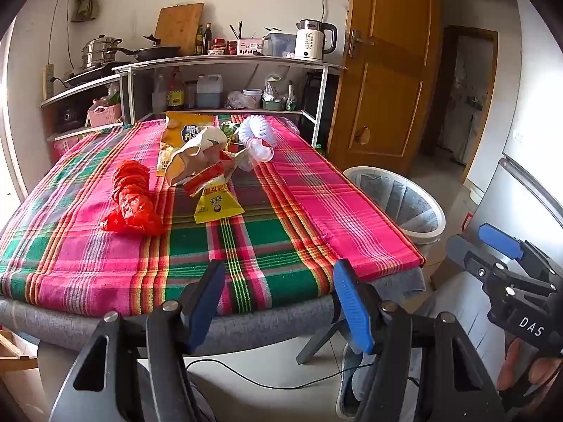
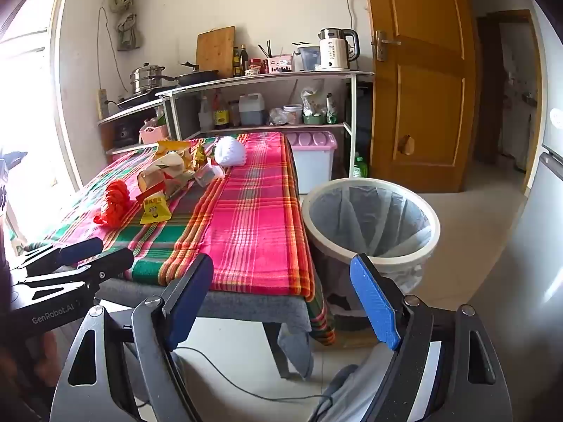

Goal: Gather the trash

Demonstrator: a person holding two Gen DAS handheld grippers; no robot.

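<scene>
Trash sits in a loose heap toward the far middle of the table (image 1: 105,274), on a pink-green plaid cloth (image 1: 281,246). Left to right in the left wrist view: crumpled red plastic bag (image 1: 132,200) lying alone, just left of the heap; orange-yellow snack bag (image 1: 179,133) flat at the back; crumpled paper wrapper (image 1: 200,154) on top of the pile; small yellow sachet (image 1: 218,205) nearest the front edge, tucked partly under the wrapper; clear plastic cup (image 1: 258,153) on its side; white ribbed foam piece (image 1: 258,128) behind the cup. Trash bin (image 1: 410,197) with a grey liner stands on the floor just beside the table's right edge, nothing visible inside. Left gripper (image 1: 279,302) hovers over the table's near edge, jaws spread wide, nothing between them, well apart from the heap. Right gripper (image 2: 281,302) is off the table's near right corner, jaws spread wide too, empty, with the bin rim just behind its right finger. Each gripper shows at the edge of the other's view, a hand (image 1: 524,372) on the handle. Back wall: shelf unit (image 1: 228,61) with an electric kettle (image 1: 313,40), wok, steamer pot, cutting board. Wooden door (image 1: 387,70) to the right, standing open.
</scene>
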